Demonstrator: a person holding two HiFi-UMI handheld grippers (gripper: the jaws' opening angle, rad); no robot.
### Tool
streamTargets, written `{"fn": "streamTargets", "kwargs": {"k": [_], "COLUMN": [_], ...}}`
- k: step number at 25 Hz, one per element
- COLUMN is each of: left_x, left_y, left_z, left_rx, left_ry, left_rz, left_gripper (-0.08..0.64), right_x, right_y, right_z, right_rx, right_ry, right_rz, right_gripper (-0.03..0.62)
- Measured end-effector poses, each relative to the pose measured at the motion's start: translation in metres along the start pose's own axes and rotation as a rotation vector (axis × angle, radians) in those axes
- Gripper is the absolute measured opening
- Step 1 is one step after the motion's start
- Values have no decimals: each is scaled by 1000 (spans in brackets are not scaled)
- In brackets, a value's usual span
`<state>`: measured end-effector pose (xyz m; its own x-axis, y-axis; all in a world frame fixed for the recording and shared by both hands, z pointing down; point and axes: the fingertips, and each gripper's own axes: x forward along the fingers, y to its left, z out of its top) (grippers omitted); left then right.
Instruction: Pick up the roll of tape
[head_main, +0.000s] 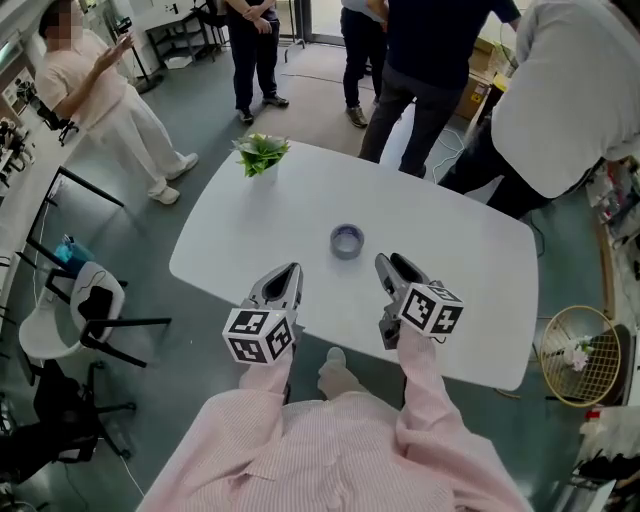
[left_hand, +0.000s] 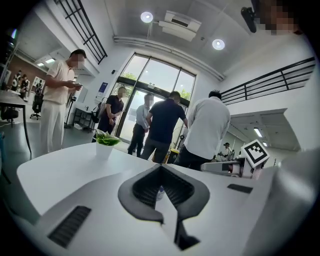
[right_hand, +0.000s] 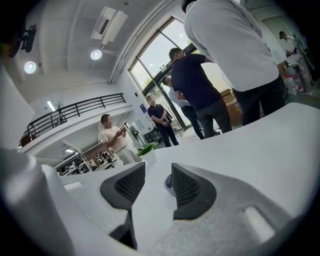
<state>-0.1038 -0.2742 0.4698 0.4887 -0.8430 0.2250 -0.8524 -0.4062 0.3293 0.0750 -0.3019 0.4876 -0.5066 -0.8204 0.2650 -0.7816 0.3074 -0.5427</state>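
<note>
- Lying flat near the middle of the white counter (head_main: 250, 230), the roll of tape (head_main: 347, 241) sits just ahead of both tools, touched by neither.
- Left hand-held gripper (head_main: 290, 272): jaw tips together, holding nothing.
- Right hand-held gripper (head_main: 390, 265): jaws apart, empty, with the tape in line beyond them.

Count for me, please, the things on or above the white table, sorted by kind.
Roll of tape: 1
Potted plant: 1
Gripper: 2, the left gripper and the right gripper
Total: 4
</note>
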Motion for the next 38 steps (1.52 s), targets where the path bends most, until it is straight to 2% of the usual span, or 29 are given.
{"fn": "streamTargets", "kwargs": {"k": [7,15,27,38], "left_x": [46,91,126,150], "left_y": [21,36,66,81], "left_z": [-6,-30,-58,-82], "left_rx": [-28,-80,-167,-221], "left_ry": [67,151,254,336], "left_rz": [10,16,60,49], "left_gripper": [0,0,0,0], "right_x": [52,99,154,180], "right_y": [-30,-63,-95,-109], "right_z": [-1,-17,-55,-83], "right_rx": [15,38,-22,-28], "right_ry": [104,235,447,561], "right_rz": [-15,-24,-82,-145], "right_gripper": [155,156,156,156]}}
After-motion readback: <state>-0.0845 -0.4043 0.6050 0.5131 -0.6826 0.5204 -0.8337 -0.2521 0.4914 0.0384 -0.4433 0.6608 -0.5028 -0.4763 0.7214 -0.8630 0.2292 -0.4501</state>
